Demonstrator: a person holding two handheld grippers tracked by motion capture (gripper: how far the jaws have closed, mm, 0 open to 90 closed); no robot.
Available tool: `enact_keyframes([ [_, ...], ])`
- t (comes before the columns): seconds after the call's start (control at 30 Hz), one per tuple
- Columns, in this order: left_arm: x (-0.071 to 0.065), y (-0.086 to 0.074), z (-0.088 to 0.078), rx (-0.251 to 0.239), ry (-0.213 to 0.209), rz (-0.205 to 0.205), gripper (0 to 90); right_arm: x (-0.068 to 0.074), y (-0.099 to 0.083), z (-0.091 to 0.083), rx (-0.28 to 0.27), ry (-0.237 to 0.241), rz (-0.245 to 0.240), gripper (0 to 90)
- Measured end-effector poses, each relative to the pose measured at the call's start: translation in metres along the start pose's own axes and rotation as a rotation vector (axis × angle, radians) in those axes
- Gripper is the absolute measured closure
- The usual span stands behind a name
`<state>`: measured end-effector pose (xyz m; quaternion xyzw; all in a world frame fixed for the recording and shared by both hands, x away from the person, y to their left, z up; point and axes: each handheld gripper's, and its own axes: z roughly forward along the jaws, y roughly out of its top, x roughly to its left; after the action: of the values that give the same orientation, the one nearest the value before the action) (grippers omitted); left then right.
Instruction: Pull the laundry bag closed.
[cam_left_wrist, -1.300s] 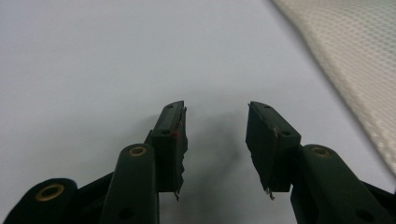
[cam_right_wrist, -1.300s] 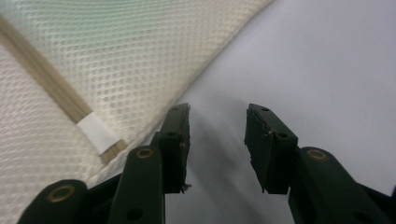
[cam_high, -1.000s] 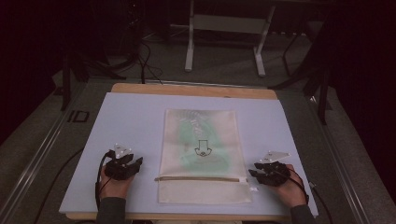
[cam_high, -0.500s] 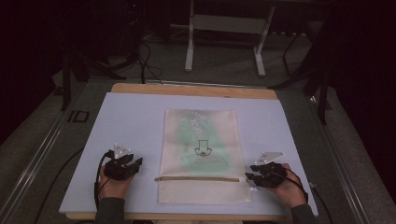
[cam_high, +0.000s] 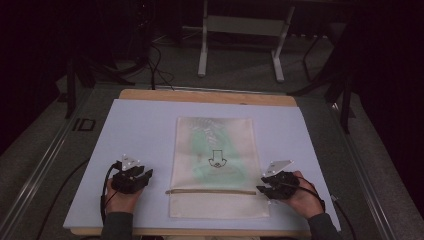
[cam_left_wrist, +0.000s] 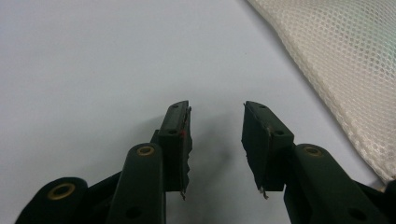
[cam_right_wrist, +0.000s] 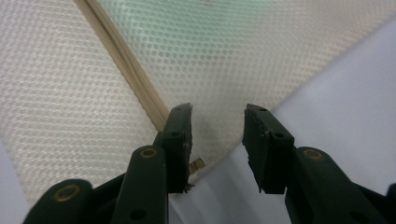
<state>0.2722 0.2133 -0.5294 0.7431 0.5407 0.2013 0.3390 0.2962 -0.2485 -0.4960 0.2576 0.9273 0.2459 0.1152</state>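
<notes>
A white mesh bag (cam_high: 215, 165) lies flat in the middle of the pale mat (cam_high: 140, 130), with something green inside and a tan zipper (cam_high: 210, 191) across its near part. My left gripper (cam_high: 146, 176) rests on the mat left of the bag. In the left gripper view its jaws (cam_left_wrist: 217, 112) are open over bare mat, have just been closing a little, and hold nothing; the bag's edge (cam_left_wrist: 341, 60) lies off to the right. My right gripper (cam_high: 261, 190) is open at the bag's right edge. In the right gripper view it (cam_right_wrist: 218, 114) straddles that edge by the zipper's end (cam_right_wrist: 126, 65).
The mat covers a wooden table (cam_high: 210, 96). Beyond it, a metal stand (cam_high: 240, 30) and cables (cam_high: 155, 65) sit on the dark floor. Bare mat lies on both sides of the bag.
My right gripper has slid left to the bag's right edge at the zipper end. The left hand has stayed where it was.
</notes>
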Motion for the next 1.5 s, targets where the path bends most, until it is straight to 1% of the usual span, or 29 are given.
enact_keyframes([
  [0.1,0.000,0.000,0.000,0.001,0.001,-0.002,60.6,0.002,0.005,0.000,0.015,0.012,-0.021,61.5],
  [0.33,0.000,0.000,0.000,0.002,-0.001,-0.004,60.4,0.005,0.011,0.001,0.035,0.026,-0.050,60.6],
  [0.37,0.000,0.000,0.001,0.001,-0.001,-0.006,60.3,0.005,0.013,0.002,0.049,0.034,-0.061,60.5],
  [0.47,0.000,0.000,0.001,0.005,-0.001,-0.001,60.3,0.006,0.015,0.003,0.056,0.040,-0.069,60.4],
  [0.57,0.000,0.000,0.001,0.007,-0.001,0.001,60.3,0.008,0.019,0.004,0.068,0.050,-0.089,59.8],
  [0.8,-0.001,0.000,0.002,0.012,0.001,0.006,60.2,0.010,0.025,0.004,0.078,0.056,-0.108,58.7],
  [0.83,-0.001,0.000,0.002,0.013,0.000,0.006,60.1,0.011,0.026,0.004,0.081,0.060,-0.119,58.7],
  [0.97,-0.001,0.000,0.002,0.012,0.004,0.004,59.8,0.013,0.029,0.005,0.090,0.065,-0.128,58.6],
  [1.1,0.001,0.000,0.002,0.009,0.003,-0.010,59.9,0.014,0.033,0.006,0.097,0.072,-0.134,58.6],
  [1.33,0.001,0.000,0.001,0.010,0.003,-0.008,59.9,0.017,0.037,0.007,0.094,0.078,-0.144,58.0],
  [1.5,0.000,0.000,0.001,0.012,0.002,-0.005,59.9,0.020,0.041,0.008,0.095,0.083,-0.161,57.5],
])
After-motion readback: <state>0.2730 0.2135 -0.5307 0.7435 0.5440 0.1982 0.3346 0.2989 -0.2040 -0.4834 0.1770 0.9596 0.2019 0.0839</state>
